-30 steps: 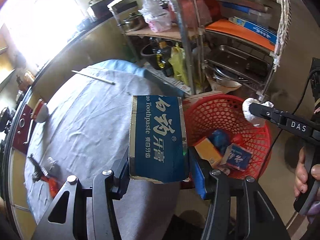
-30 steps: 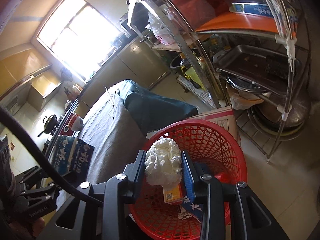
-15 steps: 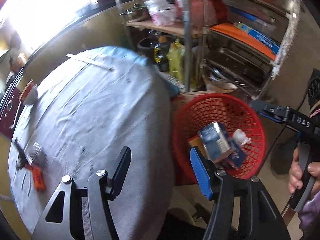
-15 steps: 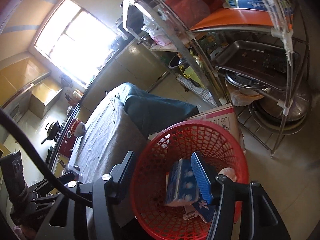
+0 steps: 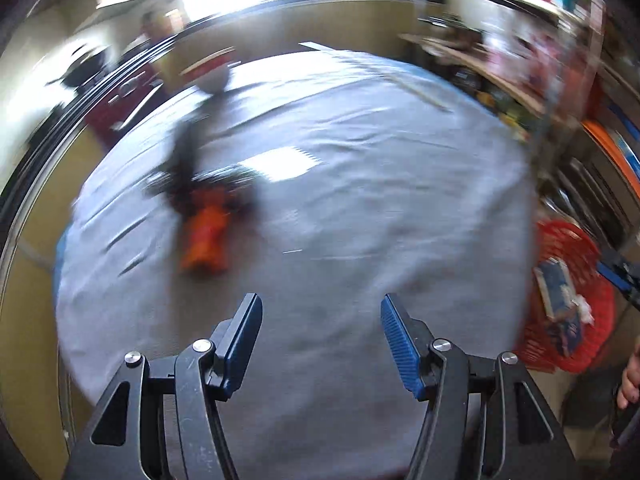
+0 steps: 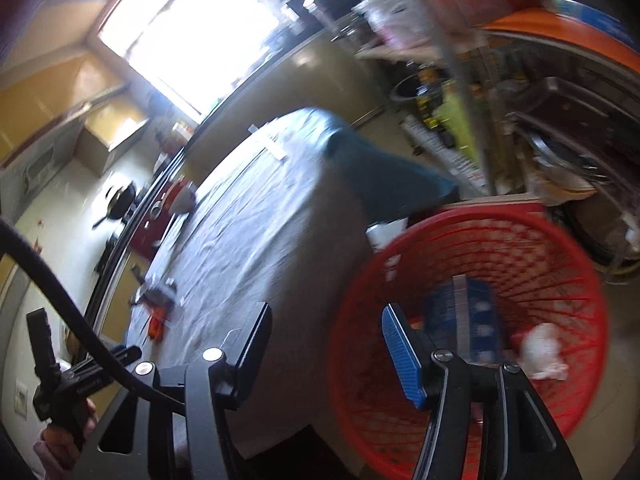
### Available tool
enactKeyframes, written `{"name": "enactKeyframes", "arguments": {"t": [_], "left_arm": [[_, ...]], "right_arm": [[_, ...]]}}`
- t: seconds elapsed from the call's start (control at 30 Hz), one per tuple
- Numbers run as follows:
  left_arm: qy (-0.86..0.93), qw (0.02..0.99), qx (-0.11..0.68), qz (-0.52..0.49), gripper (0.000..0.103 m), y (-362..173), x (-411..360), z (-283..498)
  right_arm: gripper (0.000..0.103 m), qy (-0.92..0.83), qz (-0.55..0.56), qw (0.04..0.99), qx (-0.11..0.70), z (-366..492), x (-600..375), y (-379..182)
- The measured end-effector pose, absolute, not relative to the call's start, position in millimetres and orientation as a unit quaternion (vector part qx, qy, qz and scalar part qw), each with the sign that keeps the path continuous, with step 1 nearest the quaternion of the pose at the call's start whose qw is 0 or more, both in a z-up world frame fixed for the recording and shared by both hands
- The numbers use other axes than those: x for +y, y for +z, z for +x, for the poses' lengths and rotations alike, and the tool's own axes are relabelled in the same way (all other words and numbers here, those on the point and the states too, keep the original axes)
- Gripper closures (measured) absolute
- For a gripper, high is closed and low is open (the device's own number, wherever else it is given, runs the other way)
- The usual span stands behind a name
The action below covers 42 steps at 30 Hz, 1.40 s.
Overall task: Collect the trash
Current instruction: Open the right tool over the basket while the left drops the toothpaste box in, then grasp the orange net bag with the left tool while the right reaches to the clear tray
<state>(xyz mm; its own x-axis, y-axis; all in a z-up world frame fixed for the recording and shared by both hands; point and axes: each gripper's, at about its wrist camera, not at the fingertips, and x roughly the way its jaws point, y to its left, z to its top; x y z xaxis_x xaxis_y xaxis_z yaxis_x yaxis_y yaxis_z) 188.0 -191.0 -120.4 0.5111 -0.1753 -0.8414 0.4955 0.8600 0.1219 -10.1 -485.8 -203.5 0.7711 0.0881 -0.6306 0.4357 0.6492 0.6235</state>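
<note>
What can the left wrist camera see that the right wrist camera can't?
Only the left wrist view shows the left gripper up close, jaws open and empty above the table.

Only the right wrist view shows the right gripper up close, also open and empty, and a dark pan on the far counter.

Both show the grey tablecloth, the orange wrapper lying on it, and the red basket holding a blue box and a white wad.

A round table (image 5: 360, 208) is seen covered with a wrinkled grey cloth (image 6: 256, 240). A metal shelf rack (image 6: 532, 92) (blurred, but loaded with trays, bottles and bags) is seen beyond the table's far edge, and a bright window (image 6: 192, 36) is set in the wall behind. A red-and-white bowl (image 6: 182, 196) is placed near the table's edge by a dark pan (image 6: 118, 200).
</note>
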Motion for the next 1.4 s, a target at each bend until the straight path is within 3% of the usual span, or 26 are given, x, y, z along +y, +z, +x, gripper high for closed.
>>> {"name": "enactKeyframes", "arguments": {"t": [0.3,0.5,0.93,1.0,1.03,1.07,1.1,1.23,1.27,1.4], "left_arm": [[-0.133,0.865,0.476,0.089,0.037,-127,-108,258],[-0.171,0.846,0.504,0.037,0.035,-140,-102,296],[-0.225,0.808,0.543,-0.027,0.036,-176,-108,336],[-0.229,0.809,0.54,-0.033,0.043,-177,-107,339],[-0.234,0.807,0.541,-0.036,0.055,-178,-107,340],[-0.241,0.801,0.547,-0.041,0.062,-180,-105,342],[-0.244,0.799,0.548,-0.046,0.062,-181,-105,343],[-0.247,0.802,0.542,-0.049,0.065,-180,-102,340],[-0.247,0.803,0.541,-0.049,0.067,-179,-101,339],[-0.24,0.808,0.536,-0.042,0.069,-175,-98,328]], "right_arm": [[0.04,0.036,0.348,0.865,0.358,103,-393,-171],[0.029,0.11,0.321,0.873,0.35,179,-337,-147],[0.029,0.117,0.303,0.866,0.381,265,-305,-182],[0.029,0.119,0.306,0.865,0.379,270,-304,-187],[0.029,0.117,0.301,0.867,0.378,270,-303,-187],[0.033,0.115,0.296,0.869,0.378,272,-301,-187],[0.046,0.115,0.294,0.871,0.377,272,-299,-188],[0.055,0.102,0.275,0.879,0.376,268,-293,-187],[0.063,0.101,0.277,0.879,0.374,265,-293,-187],[0.066,0.095,0.286,0.882,0.363,250,-300,-183]]}}
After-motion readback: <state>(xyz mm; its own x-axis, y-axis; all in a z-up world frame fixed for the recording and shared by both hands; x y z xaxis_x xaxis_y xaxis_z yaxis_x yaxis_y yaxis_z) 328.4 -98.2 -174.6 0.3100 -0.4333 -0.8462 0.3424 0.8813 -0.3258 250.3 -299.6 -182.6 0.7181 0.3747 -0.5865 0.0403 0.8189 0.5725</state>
